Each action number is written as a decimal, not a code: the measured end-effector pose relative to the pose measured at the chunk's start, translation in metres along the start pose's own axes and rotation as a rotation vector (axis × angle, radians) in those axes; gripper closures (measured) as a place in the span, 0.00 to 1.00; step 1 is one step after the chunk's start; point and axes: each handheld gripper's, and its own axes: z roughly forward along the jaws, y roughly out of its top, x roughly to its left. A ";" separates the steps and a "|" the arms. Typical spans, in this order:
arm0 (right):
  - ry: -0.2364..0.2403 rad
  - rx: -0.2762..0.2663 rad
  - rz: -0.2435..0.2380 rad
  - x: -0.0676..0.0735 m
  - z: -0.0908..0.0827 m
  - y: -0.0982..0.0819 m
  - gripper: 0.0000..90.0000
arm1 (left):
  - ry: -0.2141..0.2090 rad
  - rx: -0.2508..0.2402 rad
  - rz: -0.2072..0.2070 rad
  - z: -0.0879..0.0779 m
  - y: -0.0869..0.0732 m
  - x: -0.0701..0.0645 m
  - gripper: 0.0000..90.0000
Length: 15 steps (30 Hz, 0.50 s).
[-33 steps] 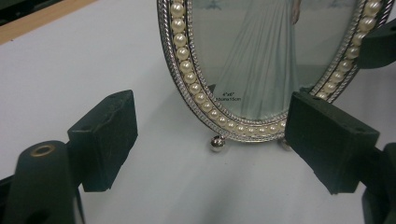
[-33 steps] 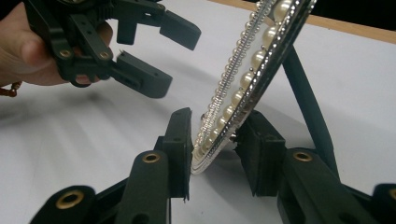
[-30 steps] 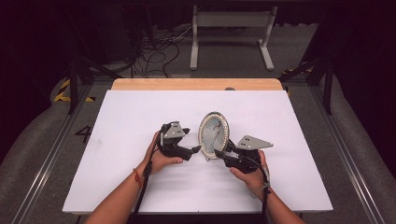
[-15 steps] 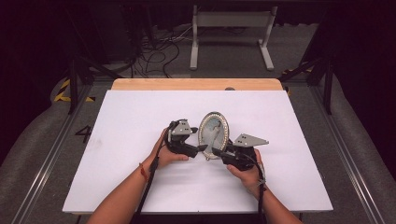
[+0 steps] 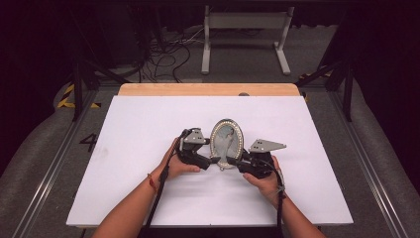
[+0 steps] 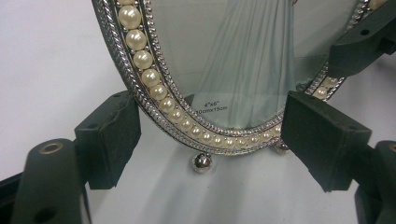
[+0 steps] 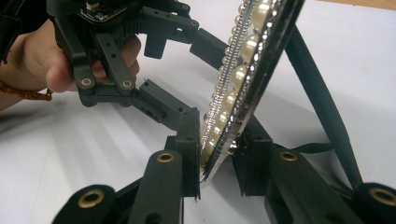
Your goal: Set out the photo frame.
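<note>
One oval picture frame (image 5: 227, 144), upright: right gripper (image 5: 241, 164), jaws just closing, now pinches its rim at five o'clock; left gripper (image 5: 212, 161) spread around seven o'clock, so frame is secured.

Oval picture frame (image 6: 224, 70) top cut off by upper edge in left gripper view; its back stand (image 7: 322, 107) runs partly hidden behind rim in right gripper view.
</note>
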 end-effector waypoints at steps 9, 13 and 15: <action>-0.025 -0.014 0.008 0.006 -0.006 -0.004 0.78 | -0.015 0.002 -0.019 0.009 0.003 0.009 0.20; -0.020 -0.026 0.023 0.003 -0.007 -0.006 0.82 | -0.067 0.000 -0.007 0.011 0.003 0.008 0.23; -0.022 -0.023 0.021 0.004 -0.007 -0.005 0.82 | -0.058 0.023 0.022 0.011 0.004 0.005 0.22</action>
